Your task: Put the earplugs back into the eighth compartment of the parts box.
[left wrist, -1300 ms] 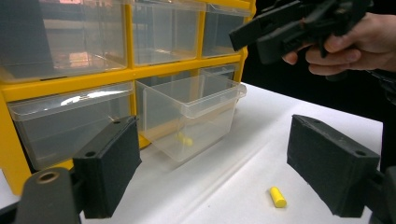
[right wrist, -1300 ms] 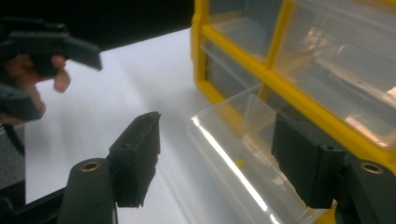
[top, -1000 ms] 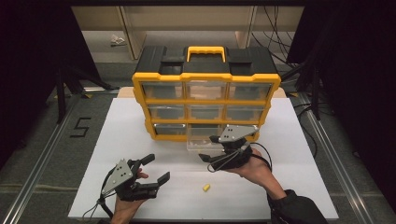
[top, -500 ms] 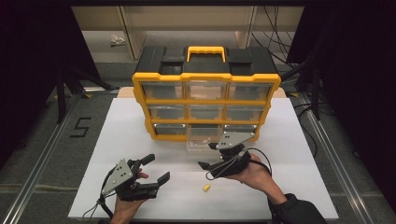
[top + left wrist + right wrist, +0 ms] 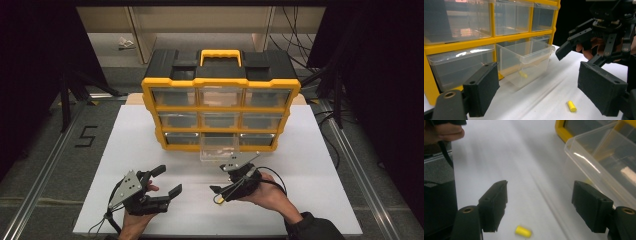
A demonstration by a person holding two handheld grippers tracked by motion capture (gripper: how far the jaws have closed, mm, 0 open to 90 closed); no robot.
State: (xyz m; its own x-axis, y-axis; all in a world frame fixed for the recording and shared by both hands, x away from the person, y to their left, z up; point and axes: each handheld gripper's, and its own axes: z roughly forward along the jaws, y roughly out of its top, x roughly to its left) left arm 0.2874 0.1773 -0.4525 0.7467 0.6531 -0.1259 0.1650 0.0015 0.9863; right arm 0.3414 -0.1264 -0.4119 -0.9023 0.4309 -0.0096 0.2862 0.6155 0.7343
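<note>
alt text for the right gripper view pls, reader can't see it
The right gripper, black fingers spread open, hangs over a small yellow cylindrical piece lying on the white tabletop, with nothing between the fingers. A clear plastic drawer, pulled out of the yellow-framed organiser, stands at upper right; the other hand shows at top left.
</note>
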